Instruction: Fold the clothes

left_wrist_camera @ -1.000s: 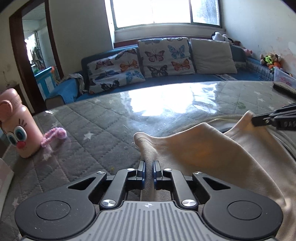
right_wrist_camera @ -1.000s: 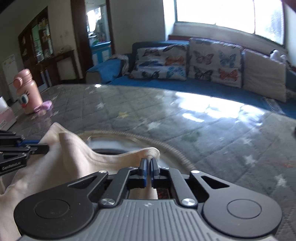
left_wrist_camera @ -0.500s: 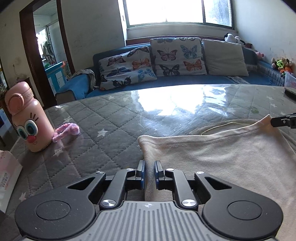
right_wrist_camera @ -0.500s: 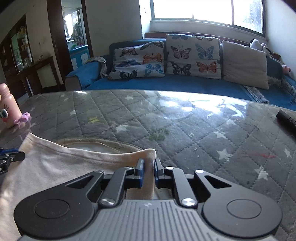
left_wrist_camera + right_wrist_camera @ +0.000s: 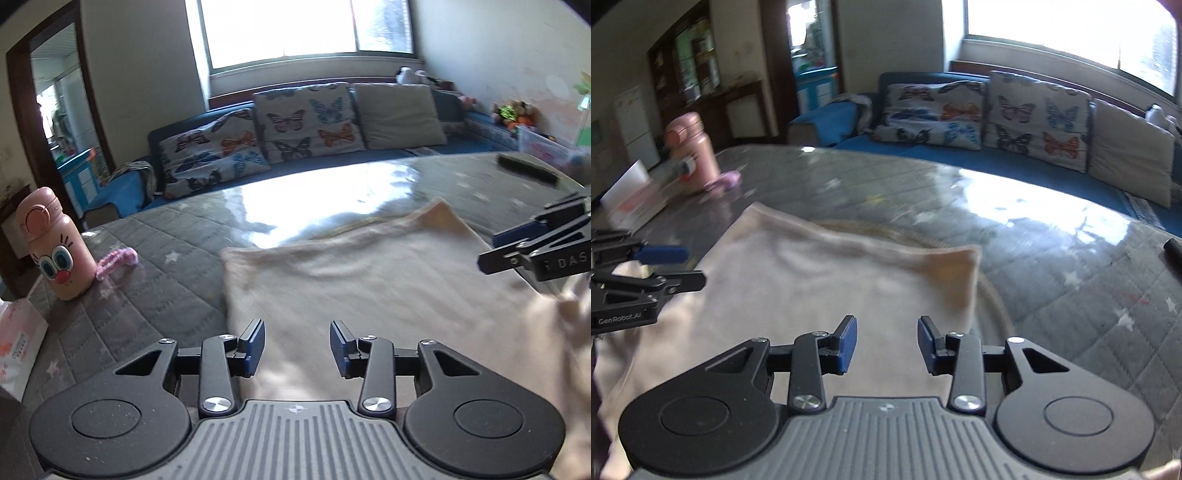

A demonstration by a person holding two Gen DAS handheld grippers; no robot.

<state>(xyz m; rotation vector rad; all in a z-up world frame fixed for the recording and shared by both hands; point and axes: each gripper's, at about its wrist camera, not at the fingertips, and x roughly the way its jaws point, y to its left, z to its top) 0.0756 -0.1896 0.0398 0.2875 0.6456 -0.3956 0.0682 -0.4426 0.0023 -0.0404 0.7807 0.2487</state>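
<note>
— How did the left tool (image 5: 297, 347) stand?
— Spread wide, its blue pads clear of the cloth and holding nothing.
— And the right tool (image 5: 887, 343)?
— Spread just as wide, also empty, above the near part of the cloth.
— The cloth itself?
— The cream garment (image 5: 827, 280) lay flat on the grey quilted surface (image 5: 1071, 258), its far edge straight with two neat corners.
</note>
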